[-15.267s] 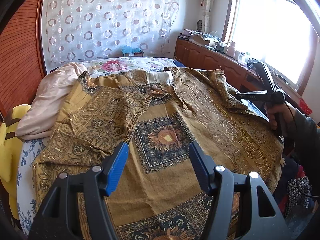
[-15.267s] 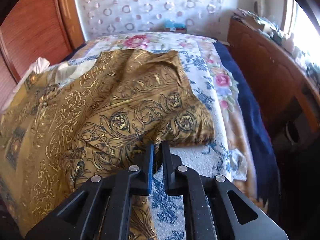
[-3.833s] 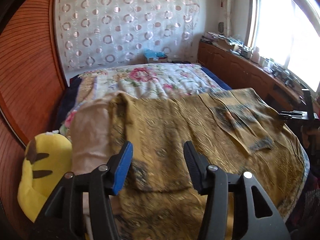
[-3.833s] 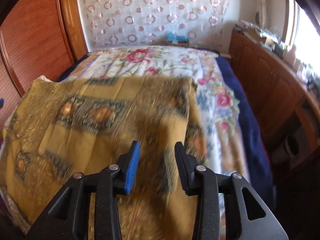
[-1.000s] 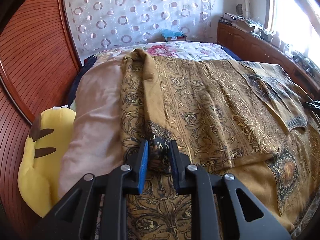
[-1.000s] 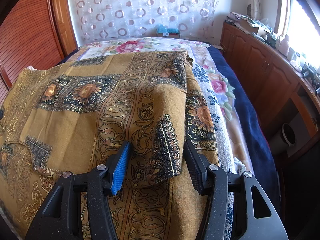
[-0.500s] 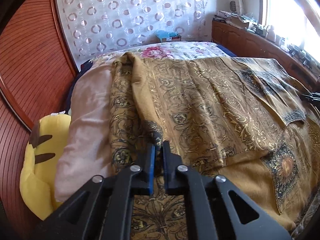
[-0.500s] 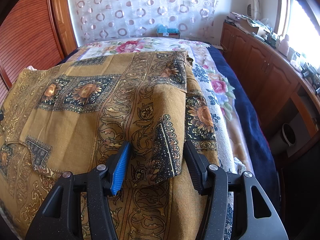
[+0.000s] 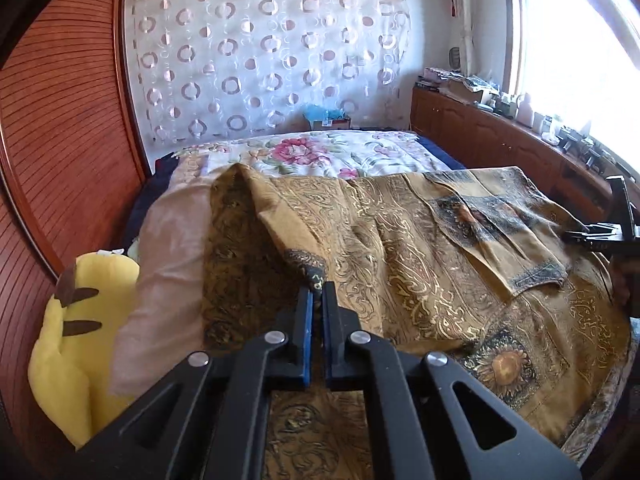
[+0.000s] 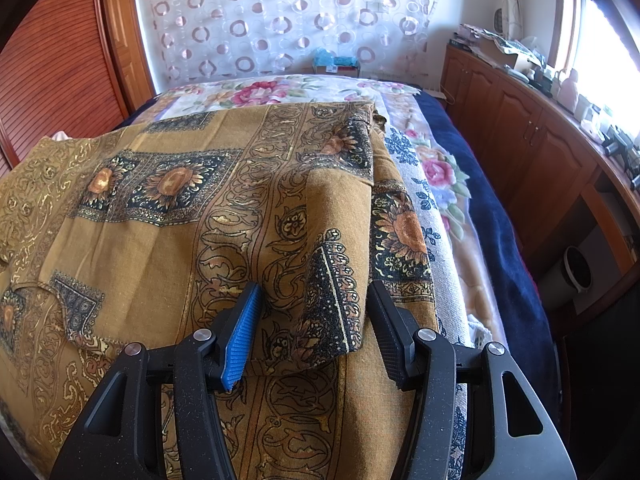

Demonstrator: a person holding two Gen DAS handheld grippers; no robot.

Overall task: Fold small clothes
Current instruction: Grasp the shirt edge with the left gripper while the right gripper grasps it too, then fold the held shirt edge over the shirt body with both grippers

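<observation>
Garment: a mustard-gold printed garment (image 9: 400,264) with sunflower squares and scroll borders lies spread across the near end of the bed (image 9: 320,152), reaching almost from the bed's left edge to its right edge.
Left side of garment: one flap is raised off the bed into a peak, its dark-trimmed tip pinched; the rest of the cloth lies flat beneath it.
Left tongs (image 9: 316,296): closed tight on that tip, blue pads nearly meeting, only the cloth between them.
Right side of garment: a sleeve-like flap (image 10: 332,264) already lies folded inward along the bed's right edge.
Right tongs (image 10: 316,320): spread wide, straddling the end of that flap; whether the pads touch it cannot be told, and nothing is gripped.
Step in hand: folding the left flap in toward the garment's middle, judging by the lifted edge.
Next move calls for: carrying the pinched tip across toward the middle, keeping the fold line straight, then releasing flat.
Neighbours: a pink cloth (image 9: 168,248) and a yellow plush toy (image 9: 80,340) at the bed's left edge, beside the garment.
</observation>
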